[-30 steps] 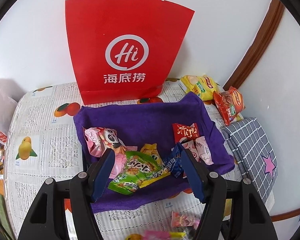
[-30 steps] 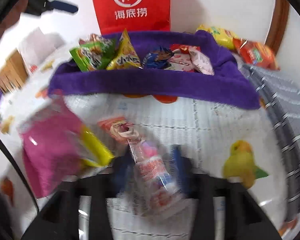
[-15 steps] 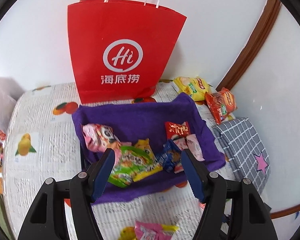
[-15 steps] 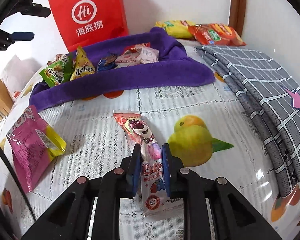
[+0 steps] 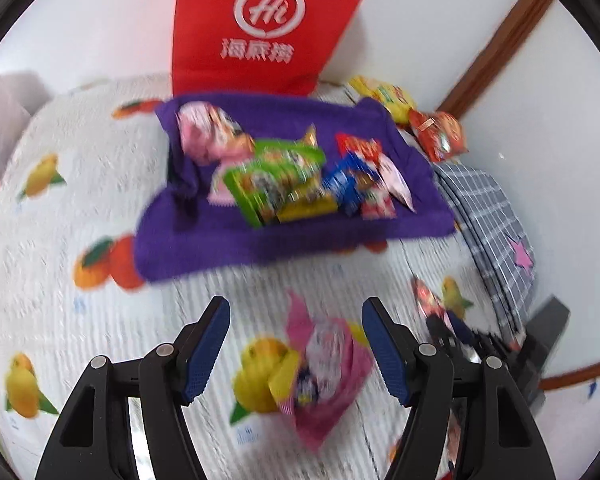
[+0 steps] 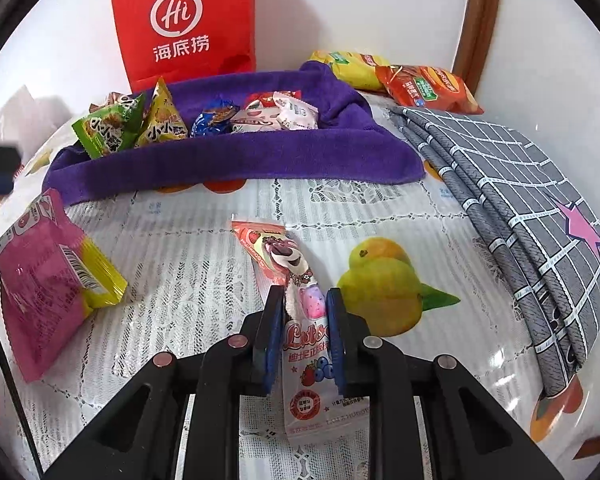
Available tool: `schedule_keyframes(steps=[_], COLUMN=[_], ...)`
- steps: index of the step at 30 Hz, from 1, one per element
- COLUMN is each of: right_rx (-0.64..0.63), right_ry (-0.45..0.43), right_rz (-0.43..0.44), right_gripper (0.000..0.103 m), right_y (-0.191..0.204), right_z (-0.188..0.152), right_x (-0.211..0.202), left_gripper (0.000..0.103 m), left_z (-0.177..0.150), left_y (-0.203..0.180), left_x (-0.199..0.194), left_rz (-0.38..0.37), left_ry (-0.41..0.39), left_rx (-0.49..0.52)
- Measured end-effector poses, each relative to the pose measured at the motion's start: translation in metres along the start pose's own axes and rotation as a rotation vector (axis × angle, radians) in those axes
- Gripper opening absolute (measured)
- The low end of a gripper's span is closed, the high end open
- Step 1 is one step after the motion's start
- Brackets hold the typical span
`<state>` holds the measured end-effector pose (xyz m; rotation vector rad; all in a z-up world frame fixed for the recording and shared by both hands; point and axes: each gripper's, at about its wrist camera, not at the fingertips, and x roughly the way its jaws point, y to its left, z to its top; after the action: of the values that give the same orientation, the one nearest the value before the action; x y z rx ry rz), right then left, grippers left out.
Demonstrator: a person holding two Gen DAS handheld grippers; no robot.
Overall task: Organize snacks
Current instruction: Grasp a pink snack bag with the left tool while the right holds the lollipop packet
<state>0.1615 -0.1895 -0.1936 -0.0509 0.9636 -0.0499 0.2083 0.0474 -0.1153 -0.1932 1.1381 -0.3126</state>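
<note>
Snacks (image 6: 256, 116) on purple towel (image 6: 236, 160), lace fruit-print tablecloth (image 6: 180, 280); right tool (image 6: 304, 300) clamped on candy packet (image 6: 300, 320), left tool (image 5: 296, 312) apart.

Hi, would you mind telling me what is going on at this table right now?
A person with two handheld grippers is sorting snacks. The right gripper is shut on a long strawberry-bear packet lying on the tablecloth. The left gripper is open above a pink and yellow packet. Several snacks already sit on the purple towel in front of the red paper bag.
</note>
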Motion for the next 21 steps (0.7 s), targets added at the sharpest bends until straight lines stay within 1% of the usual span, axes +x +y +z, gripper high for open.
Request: schedule_keyframes(steps=[1,4,9,11,13,16,18,21], right_rx=[0.014,0.051,0.023,0.028,0.034,0.032,0.033,0.039], right_ry=[0.0,-0.002,0.001,0.001,0.001,0.002,0.002,0.001], right_rz=[0.018,0.061,0.03,0.035,0.042,0.041,0.042,0.051], right_gripper=[0.022,0.022,0.022,0.022,0.023,0.023,0.023,0.023], right_y=[-0.003,-0.011,-0.008,-0.008,-0.009,-0.008,-0.007,-0.008], right_z=[0.0,0.0,0.0,0.0,0.0,0.001,0.001,0.001], right_x=[0.0,-0.001,-0.001,-0.001,-0.001,-0.001,-0.001,-0.001], left_gripper=[0.067,0.067,0.067,0.067,0.067,0.068,0.069,0.066], left_z=[-0.006,-0.02,-0.035,-0.04,-0.045,-0.05,-0.052,-0.053], left_y=[-0.001,-0.004,-0.01,-0.013,-0.015,-0.02,-0.024,-0.032], left_x=[0.0,0.003,0.016,0.024,0.033,0.047,0.053,0.057], left_rz=[-0.018,-0.03,-0.061,-0.063,-0.047,-0.073,-0.065,-0.011], left_ry=[0.004,0.006,0.035,0.051,0.061,0.09,0.095,0.077], left_rx=[0.009,0.034,0.066,0.081,0.095,0.103,0.114,0.14])
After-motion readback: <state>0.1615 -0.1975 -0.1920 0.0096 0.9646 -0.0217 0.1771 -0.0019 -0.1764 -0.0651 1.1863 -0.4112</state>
